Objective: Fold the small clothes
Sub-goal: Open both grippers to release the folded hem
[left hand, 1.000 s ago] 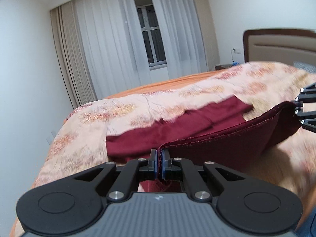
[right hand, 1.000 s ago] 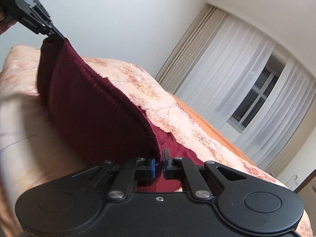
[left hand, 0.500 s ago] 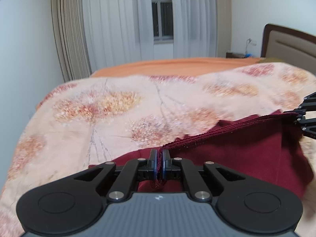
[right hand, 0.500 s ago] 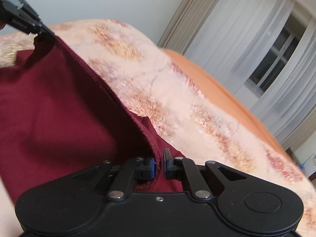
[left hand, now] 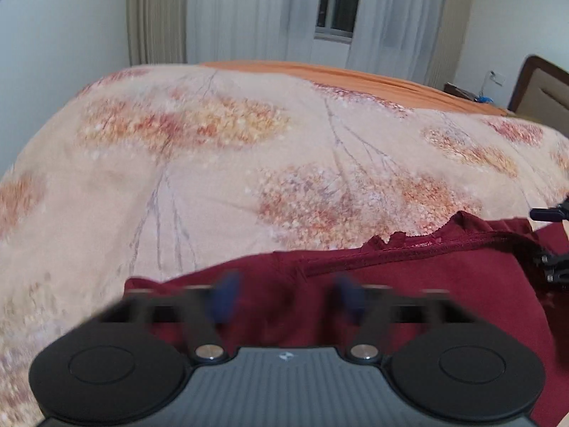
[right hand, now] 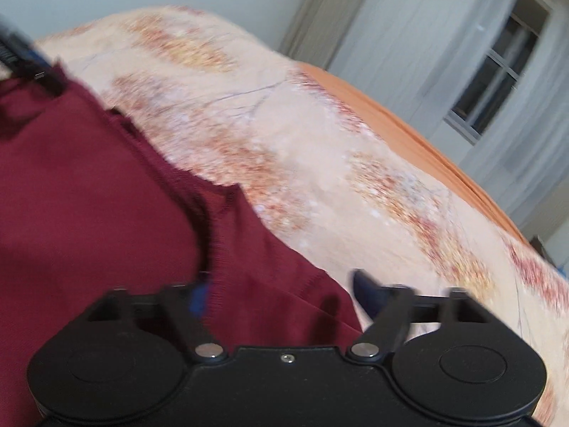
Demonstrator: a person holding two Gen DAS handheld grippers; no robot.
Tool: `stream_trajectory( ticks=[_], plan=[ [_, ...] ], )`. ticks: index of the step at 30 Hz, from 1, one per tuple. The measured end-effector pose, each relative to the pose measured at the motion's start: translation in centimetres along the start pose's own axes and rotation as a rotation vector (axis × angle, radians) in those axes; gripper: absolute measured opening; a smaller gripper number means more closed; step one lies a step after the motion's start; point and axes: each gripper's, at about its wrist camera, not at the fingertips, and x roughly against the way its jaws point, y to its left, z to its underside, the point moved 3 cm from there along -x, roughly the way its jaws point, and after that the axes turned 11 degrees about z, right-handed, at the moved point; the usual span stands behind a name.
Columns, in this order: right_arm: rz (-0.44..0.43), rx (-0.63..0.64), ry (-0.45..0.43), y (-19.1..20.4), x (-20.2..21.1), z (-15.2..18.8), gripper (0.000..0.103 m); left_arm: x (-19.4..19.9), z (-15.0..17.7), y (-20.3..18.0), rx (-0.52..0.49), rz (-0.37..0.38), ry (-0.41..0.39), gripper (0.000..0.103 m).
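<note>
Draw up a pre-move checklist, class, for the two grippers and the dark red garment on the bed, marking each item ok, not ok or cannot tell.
1. Left gripper released: ok, jaws just opened, pads apart and off the cloth.
2. Right gripper released: ok, jaws just opened, nothing pinched.
3. Dark red garment resting on the floral quilt: ok.
4. Hem edge lying flat and straight: not ok, rippled.
5. Layers aligned underneath: cannot tell.
</note>
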Motion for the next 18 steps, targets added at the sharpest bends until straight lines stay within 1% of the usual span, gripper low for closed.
stream_trajectory(
  ticks=[1,2,4,5,8,10,11,13,14,16,18],
  plan=[
    [0.007,-0.038,-0.005,-0.7,0.3,0.2,0.098,0.5,0.3,0.3,0.020,0.000,-0.032,0.099],
    [0.011,-0.078,-0.013,-1.5,0.6,0.5,0.102,1.1,0.4,0.5,0.028,0.005,-0.063,0.099],
    [0.026,-0.160,-0.019,-3.0,0.9,1.0,0.102,2.0,0.6,0.9,0.026,0.024,-0.089,0.101],
    [0.027,-0.203,-0.012,-3.7,0.9,1.2,0.102,2.4,0.6,1.0,0.032,0.016,-0.102,0.102],
    [0.023,-0.315,0.017,-5.0,0.3,1.4,0.102,3.2,0.8,1.7,0.075,-0.031,-0.139,0.102],
    [-0.007,-0.366,0.067,-5.2,-0.6,1.1,0.102,3.6,1.1,2.0,0.090,-0.057,-0.149,0.102],
    [-0.036,-0.395,0.105,-5.3,-1.3,1.0,0.102,3.7,1.2,1.9,0.088,-0.067,-0.154,0.102],
    [-0.127,-0.418,0.190,-5.1,-2.8,0.6,0.102,3.8,1.6,1.6,0.063,-0.068,-0.160,0.102],
    [-0.134,-0.413,0.202,-5.0,-3.3,0.3,0.102,3.6,1.7,1.4,0.045,-0.070,-0.153,0.102],
    [-0.081,-0.411,0.203,-5.2,-3.9,-0.5,0.102,2.8,2.1,0.9,0.006,-0.088,-0.123,0.102],
    [-0.039,-0.467,0.186,-6.2,-4.2,-1.1,0.102,1.7,2.5,0.4,-0.041,-0.111,-0.102,0.102]
  ],
)
